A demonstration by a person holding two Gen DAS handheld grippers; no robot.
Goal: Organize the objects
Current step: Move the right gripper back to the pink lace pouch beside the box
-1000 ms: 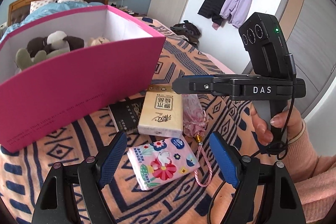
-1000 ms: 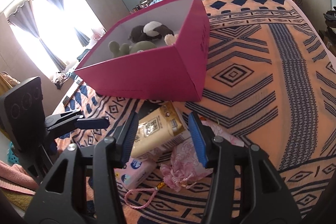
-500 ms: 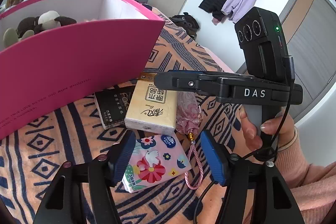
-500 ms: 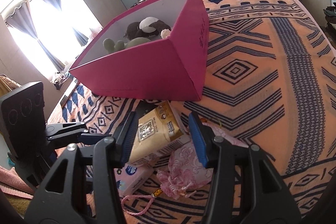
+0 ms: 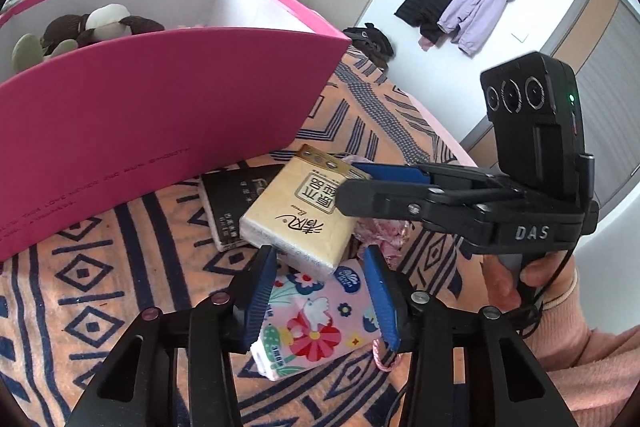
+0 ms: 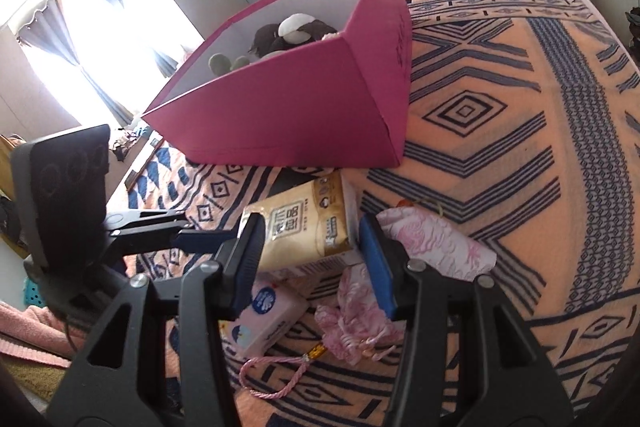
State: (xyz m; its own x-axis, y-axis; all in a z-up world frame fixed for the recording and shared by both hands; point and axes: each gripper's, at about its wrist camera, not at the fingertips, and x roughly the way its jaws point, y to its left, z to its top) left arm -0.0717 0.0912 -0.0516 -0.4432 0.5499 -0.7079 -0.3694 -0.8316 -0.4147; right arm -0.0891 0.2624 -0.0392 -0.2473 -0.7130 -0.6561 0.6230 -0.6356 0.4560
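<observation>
Tissue packs are lying on the bed (image 6: pixel 500 131) at lower centre of both views, below the pink box (image 6: pixel 304 115). Right gripper (image 6: pixel 310 251) is sitting with jaws wide apart around the beige tissue pack (image 6: pixel 304 227); whether they touch it, I cannot tell. Left gripper (image 5: pixel 320 291) is hovering, jaws wide, over the floral tissue pack (image 5: pixel 312 327), gripping nothing.

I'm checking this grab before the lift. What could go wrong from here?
The right tool straddles the beige tissue pack, which lies partly on the floral tissue pack and beside the pink pouch. Closing may pinch the pouch. The soft pack could slip when lifted. The left tool is close by, so the two may collide.
</observation>
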